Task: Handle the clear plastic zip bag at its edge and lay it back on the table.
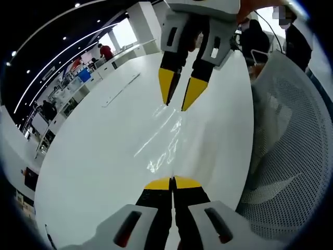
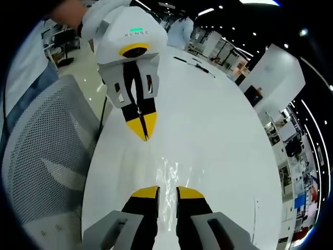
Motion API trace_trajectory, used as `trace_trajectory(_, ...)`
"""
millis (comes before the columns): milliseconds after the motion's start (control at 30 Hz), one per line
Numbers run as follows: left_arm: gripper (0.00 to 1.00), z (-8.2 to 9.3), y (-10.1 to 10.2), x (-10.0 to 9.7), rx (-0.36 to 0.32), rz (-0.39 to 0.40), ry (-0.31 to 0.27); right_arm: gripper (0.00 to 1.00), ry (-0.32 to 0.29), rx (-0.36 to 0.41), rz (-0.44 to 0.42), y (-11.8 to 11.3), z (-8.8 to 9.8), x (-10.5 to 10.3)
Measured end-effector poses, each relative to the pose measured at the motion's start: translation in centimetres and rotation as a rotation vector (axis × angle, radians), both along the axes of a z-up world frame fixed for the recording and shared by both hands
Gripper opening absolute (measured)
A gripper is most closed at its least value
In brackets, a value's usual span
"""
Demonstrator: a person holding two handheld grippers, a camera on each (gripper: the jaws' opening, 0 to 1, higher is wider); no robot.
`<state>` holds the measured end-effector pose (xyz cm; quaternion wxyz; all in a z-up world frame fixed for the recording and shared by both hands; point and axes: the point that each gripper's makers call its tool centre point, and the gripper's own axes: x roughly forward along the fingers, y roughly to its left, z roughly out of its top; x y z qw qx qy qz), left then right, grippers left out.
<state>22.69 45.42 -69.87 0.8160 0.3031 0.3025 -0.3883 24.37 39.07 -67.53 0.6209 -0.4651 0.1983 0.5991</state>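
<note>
Left gripper view
- Left claw: jaws pressed together, no gap showing; whether the bag's edge is pinched between the tips I cannot tell, though the film runs right up to them.
- Bag: clear and hard to trace, marked by glints and creases; it stretches from the left claw's tips straight ahead to the right claw.
- Right claw: comes in from the far side, tips down at the bag's far end, jaws a little apart.
- Tabletop: white, under the bag on every side.
- Chair: white mesh, off to the right of the left claw.

Right gripper view
- Right claw: jaws parted by a narrow gap, nothing clamped; glinting film shows in that gap.
- Bag: shiny wrinkles just ahead of and between the right claw's tips, running on toward the left claw.
- Left claw: opposite, jaws shut to a point at the bag's far edge.

Step
- Stage: by my reading, the bag already lies flat on the tabletop, so this is the laying-down end of the task.
- Next move: likely calls for the left claw to part its jaws and both claws to lift clear without dragging the film.
</note>
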Motion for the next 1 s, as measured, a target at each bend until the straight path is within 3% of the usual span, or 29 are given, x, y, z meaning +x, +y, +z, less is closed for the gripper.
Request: trace_trajectory(1000, 0.0, 0.6, -0.4, 0.3, -0.011, -0.012, -0.022, 0.05, 0.048, -0.069, 0.044, -0.4, -2.2, -1.5)
